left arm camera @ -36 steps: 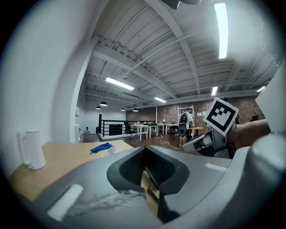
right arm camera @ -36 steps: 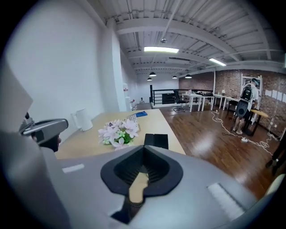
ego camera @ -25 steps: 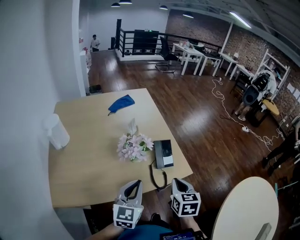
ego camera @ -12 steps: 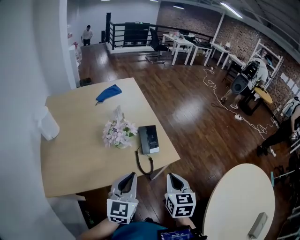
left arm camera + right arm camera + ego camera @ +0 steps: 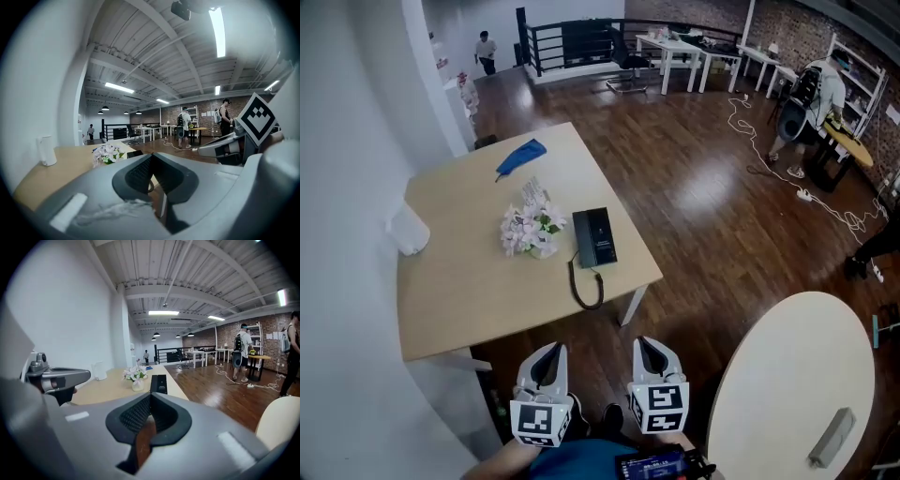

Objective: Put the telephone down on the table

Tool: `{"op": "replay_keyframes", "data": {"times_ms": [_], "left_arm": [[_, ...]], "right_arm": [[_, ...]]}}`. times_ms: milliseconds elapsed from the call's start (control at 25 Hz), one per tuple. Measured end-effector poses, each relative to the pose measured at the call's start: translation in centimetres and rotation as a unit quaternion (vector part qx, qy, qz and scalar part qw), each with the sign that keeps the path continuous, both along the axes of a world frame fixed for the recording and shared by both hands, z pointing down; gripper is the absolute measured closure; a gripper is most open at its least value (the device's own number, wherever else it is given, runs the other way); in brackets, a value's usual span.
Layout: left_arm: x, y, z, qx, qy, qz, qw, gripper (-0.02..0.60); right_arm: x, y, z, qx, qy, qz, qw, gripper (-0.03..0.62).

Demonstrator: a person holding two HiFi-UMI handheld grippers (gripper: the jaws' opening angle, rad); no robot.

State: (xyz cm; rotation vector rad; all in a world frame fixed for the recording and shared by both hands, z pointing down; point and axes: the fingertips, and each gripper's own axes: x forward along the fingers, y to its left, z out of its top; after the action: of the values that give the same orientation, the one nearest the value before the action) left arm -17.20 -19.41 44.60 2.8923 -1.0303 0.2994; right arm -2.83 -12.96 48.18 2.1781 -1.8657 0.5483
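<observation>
The black telephone [image 5: 593,236] lies flat on the light wooden table [image 5: 469,291], near its right front corner, with its coiled cord [image 5: 586,287] looping toward the front edge. Both grippers hang over the dark floor, well short of the table. My left gripper [image 5: 551,349] is shut with nothing in it, and my right gripper [image 5: 645,343] beside it is likewise shut and empty. The right gripper view looks past its closed jaws [image 5: 151,397] to the telephone [image 5: 159,383]. In the left gripper view the closed tips [image 5: 151,157] hide most of the telephone [image 5: 135,153].
A vase of pale flowers [image 5: 528,230] stands just left of the telephone. A white jug [image 5: 410,230] sits at the table's left edge and a blue cloth [image 5: 520,156] at its far side. A round cream table [image 5: 797,384] fills the lower right. People stand far off.
Both grippers have drawn back from the table's front edge, staying shut and side by side. The table with the telephone now sits farther off, with bare floor between.
</observation>
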Motion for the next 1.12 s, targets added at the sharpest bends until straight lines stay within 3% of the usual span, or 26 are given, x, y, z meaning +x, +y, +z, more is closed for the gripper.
{"op": "replay_keyframes", "data": {"times_ms": [240, 560, 1120], "left_arm": [[-0.7, 2.5, 0.6, -0.01, -0.019, -0.017, 0.9996, 0.571], [-2.0, 3.7, 0.1, 0.002, 0.0, 0.002, 1.0, 0.571], [-6.8, 3.8, 1.1, -0.018, 0.023, 0.025, 0.9993, 0.571]], "right_arm": [[-0.5, 1.6, 0.6, -0.002, -0.01, -0.013, 1.0, 0.6], [-3.3, 2.7, -1.6, 0.013, 0.024, -0.013, 1.0, 0.6], [-9.2, 4.3, -1.0, 0.011, 0.039, 0.023, 0.999, 0.603]]}}
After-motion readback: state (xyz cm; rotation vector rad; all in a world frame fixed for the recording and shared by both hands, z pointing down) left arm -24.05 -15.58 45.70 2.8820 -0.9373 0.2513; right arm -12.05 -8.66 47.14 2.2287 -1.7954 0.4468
